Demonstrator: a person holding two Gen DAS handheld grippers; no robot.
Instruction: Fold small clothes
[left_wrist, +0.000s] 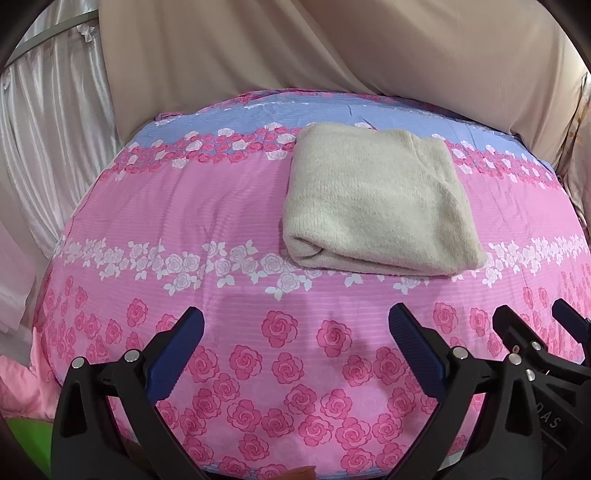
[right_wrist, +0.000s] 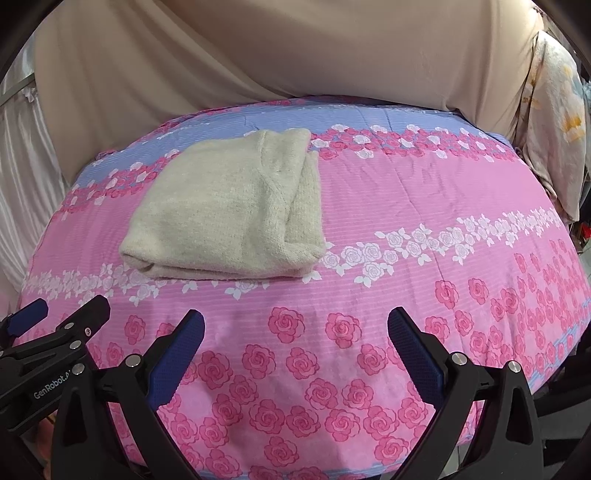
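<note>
My left gripper (left_wrist: 295, 325) has its jaws spread wide w/ nothing between them, hanging over the near edge of the bed; same for my right gripper (right_wrist: 295, 325), jaws apart and empty, just beside the left one. Fingers are black plastic w/ ribbed blue pads (left_wrist: 173, 350) and small silver bolt heads at the pivots. The cream garment (left_wrist: 376, 203) lies folded into a thick, roughly square bundle, fuzzy knit, soft rounded edges, layers stacked and a rolled fold showing along its near side. It sits on the far half of the bed, nearer the far edge than the near one, its near edge touching the band of white roses, well apart from both grippers. From the right wrist view a narrower strip of the same knit runs along its right side. The bedcover (left_wrist: 184, 221) is thin printed cotton w/ fine horizontal ribbing: pink ground, big deep-pink roses near me, a white rose stripe across the middle, a periwinkle-blue band at the far edge. It's pulled fairly smooth, few creases. Behind the bed a beige draped cloth (left_wrist: 295, 48) hangs in loose folds; shiny white satin curtain (left_wrist: 48, 129) at the left, a pale floral fabric (right_wrist: 554, 122) at the far right corner.
</note>
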